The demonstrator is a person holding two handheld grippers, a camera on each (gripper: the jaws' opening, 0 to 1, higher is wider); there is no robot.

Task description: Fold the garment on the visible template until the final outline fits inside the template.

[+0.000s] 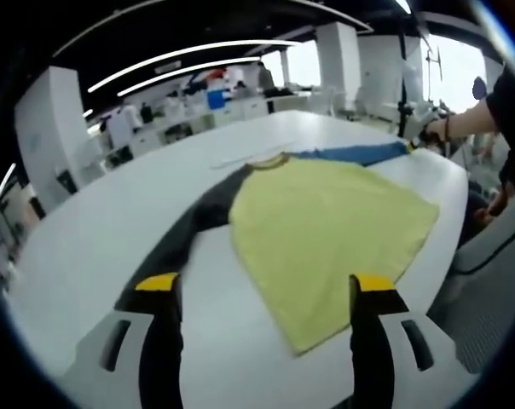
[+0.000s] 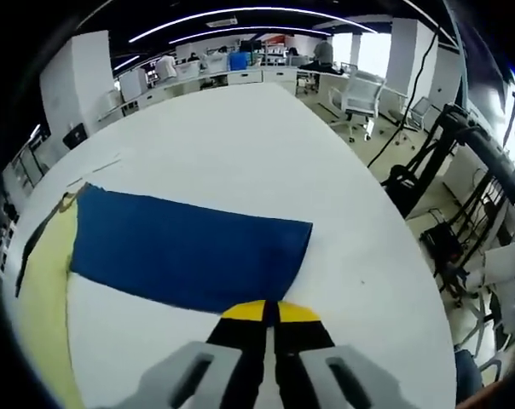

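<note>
Two yellow-tipped jaws of our left gripper [image 1: 266,294] stand wide apart with nothing between them, hovering over the white table [image 1: 95,247]. Just beyond them the shirt [image 1: 326,221] lies flat on that table: its yellow body spreads out in the middle, its hem corner reaching down between the jaws, a dark grey sleeve [image 1: 185,234] runs toward the left jaw, and a blue sleeve [image 1: 360,153] stretches off on the far side of the collar. Past the blue sleeve, at the table's far edge, a person's hand [image 1: 432,132] shows.

In the right gripper view our right gripper [image 2: 270,313] has its jaws pressed together; whether they pinch any cloth we cannot tell. Just beyond their tips the blue sleeve [image 2: 185,251] lies flat on the table [image 2: 266,145], joined to the yellow body [image 2: 44,290] at the left. Farther off, beyond the table, stand desks and office chairs [image 2: 360,94].
</note>
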